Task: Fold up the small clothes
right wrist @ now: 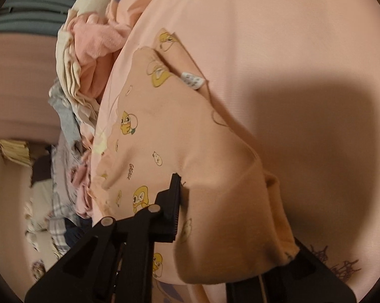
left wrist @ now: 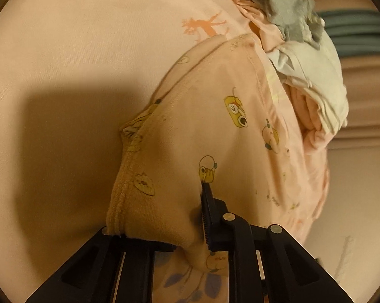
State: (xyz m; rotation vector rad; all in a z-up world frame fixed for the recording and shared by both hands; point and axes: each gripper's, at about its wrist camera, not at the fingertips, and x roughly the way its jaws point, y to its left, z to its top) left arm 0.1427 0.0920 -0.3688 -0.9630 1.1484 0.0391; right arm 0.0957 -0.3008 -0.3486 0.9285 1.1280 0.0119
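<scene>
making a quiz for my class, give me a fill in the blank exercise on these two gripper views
1. Both grippers are shut on the same peach ____ printed garment.
2. In the left wrist view, the pile of other clothes lies to the ____ of the garment.
3. In the right wrist view, a small white ____ sticks out at the garment's edge.
4. The left gripper and right gripper hold it above a ____ sheet.

Missing words: cartoon; right; label; pink
</scene>
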